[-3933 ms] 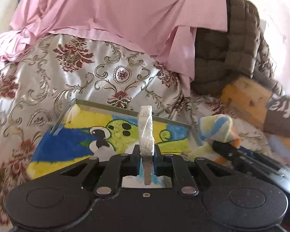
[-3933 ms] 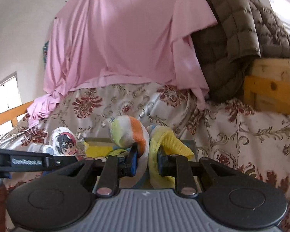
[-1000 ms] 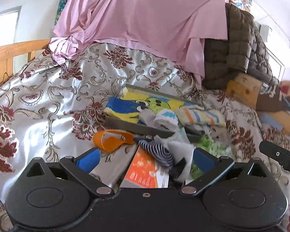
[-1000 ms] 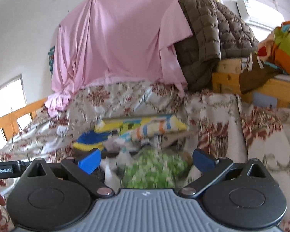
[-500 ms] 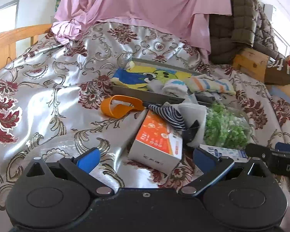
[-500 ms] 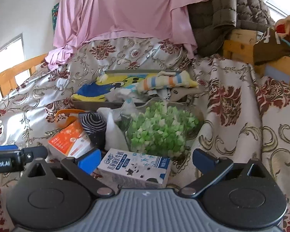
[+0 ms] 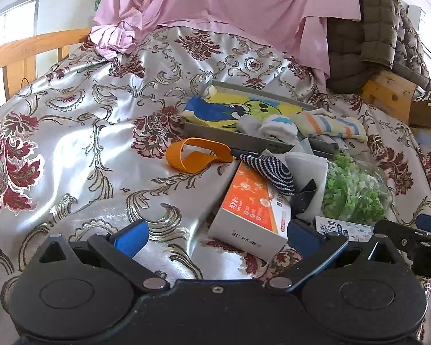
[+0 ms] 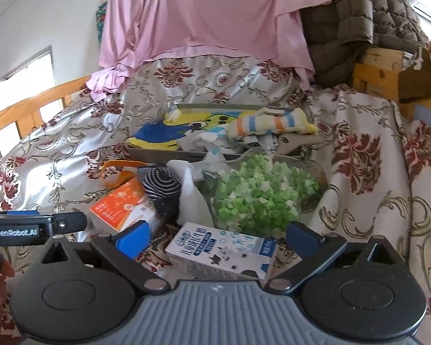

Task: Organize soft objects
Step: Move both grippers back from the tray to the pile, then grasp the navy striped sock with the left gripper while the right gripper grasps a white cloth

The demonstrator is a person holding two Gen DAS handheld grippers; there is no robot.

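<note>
Our left gripper (image 7: 217, 237) hangs low over the bedspread (image 7: 71, 132), jaws spread wide and holding nothing; the orange box (image 7: 252, 210) lies just past its right fingertip. Our right gripper (image 8: 218, 235) is likewise wide and empty, with the milk carton (image 8: 221, 251) lying between its fingertips, not touched by either so far as we can tell. Soft things: the tray (image 7: 230, 136) sits farther up the bed, holding a yellow-and-blue cartoon cloth (image 7: 215, 112), a white sock (image 7: 278, 128) and a striped towel (image 7: 330, 125) draped over the tray's right end. Outside the tray, just in front of it, a navy striped sock (image 7: 270, 171) rests across the top edge of the orange box, touching a white cloth (image 7: 307, 164) on its right. An orange strap (image 7: 195, 155) loops on the bedspread left of the sock, beside the tray's front wall. A clear bag of green bits (image 8: 258, 195) lies right of the white cloth, behind the milk carton. Seen from the right wrist, the left gripper's side enters at the left edge; from the left wrist, the right gripper shows at the right edge. A pink sheet (image 8: 204, 17) and a brown quilted jacket (image 8: 356, 26) hang at the back.
</note>
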